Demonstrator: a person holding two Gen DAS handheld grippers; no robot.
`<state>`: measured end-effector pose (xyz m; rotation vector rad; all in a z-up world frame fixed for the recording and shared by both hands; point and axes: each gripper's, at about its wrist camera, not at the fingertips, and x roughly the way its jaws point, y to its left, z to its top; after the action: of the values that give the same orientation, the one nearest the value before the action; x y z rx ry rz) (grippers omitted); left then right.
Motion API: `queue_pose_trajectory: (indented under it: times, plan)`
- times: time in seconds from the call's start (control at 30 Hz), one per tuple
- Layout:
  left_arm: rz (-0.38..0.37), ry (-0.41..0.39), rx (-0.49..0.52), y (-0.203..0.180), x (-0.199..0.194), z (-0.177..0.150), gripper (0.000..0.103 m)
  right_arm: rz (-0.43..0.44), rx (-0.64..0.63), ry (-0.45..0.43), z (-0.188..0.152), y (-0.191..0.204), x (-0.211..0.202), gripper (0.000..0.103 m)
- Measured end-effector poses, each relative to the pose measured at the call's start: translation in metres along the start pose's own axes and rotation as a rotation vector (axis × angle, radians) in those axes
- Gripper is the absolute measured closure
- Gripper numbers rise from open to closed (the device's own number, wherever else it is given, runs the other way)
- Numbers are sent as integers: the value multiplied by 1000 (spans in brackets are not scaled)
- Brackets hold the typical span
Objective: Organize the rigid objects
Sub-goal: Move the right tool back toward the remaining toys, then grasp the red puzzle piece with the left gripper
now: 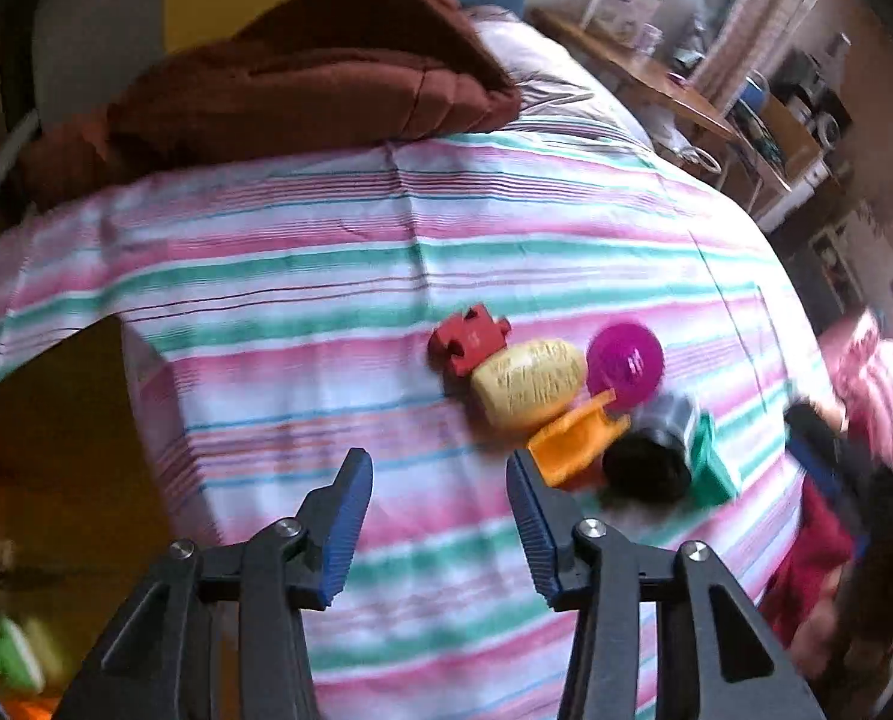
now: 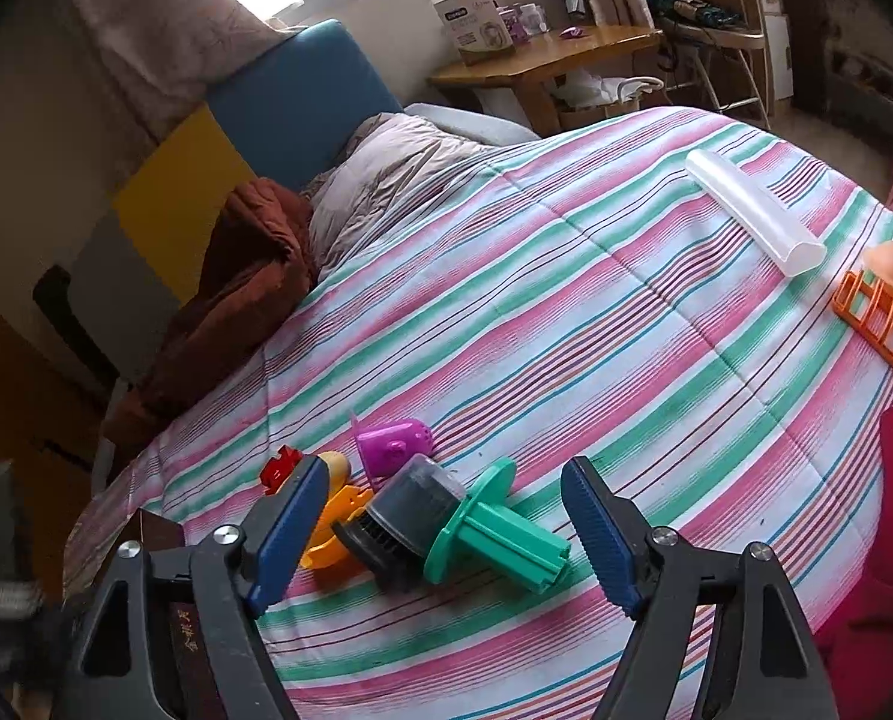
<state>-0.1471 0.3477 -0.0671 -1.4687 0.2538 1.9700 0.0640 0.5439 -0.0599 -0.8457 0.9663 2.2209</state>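
A cluster of small plastic items lies on the striped bedspread (image 1: 302,252): a red puzzle-shaped piece (image 1: 467,342), a yellow oval piece (image 1: 530,384), a magenta disc-like cup (image 1: 625,363), an orange piece (image 1: 575,438), a black and grey cylinder (image 1: 650,456) and a green flanged piece (image 1: 710,468). My left gripper (image 1: 437,462) is open just left of the cluster, with only bedspread between its fingers. My right gripper (image 2: 443,468) stands open over the cylinder (image 2: 404,510) and the green piece (image 2: 494,531), which lie between its fingers without touching the pads. The magenta cup (image 2: 392,444) sits just beyond.
A clear plastic tube (image 2: 752,213) and an orange rack (image 2: 884,324) holding a peach item lie at the far right of the bed. A brown blanket (image 1: 302,78) is piled at the head. A wooden table (image 2: 542,54) stands beyond. A pink sleeve (image 1: 884,396) shows at right.
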Motion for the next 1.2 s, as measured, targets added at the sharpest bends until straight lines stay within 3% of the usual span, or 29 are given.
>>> queue_pose_trajectory:
  times: [0.4,0.63,0.8,1.03,1.2]
  plan:
    - [-54,137,-179,-7,70,57,56,51,17,30,-2,1,3,22]
    - [8,178,-173,-22,96,68,54,77,44,35,-2,-1,2,22]
    - [77,155,-60,-38,101,69,53,76,65,24,0,-6,1,22]
    - [56,96,-37,-27,88,54,54,58,141,-22,6,-25,-4,22]
    - [74,14,1,-19,54,30,54,46,191,10,9,-35,6,22]
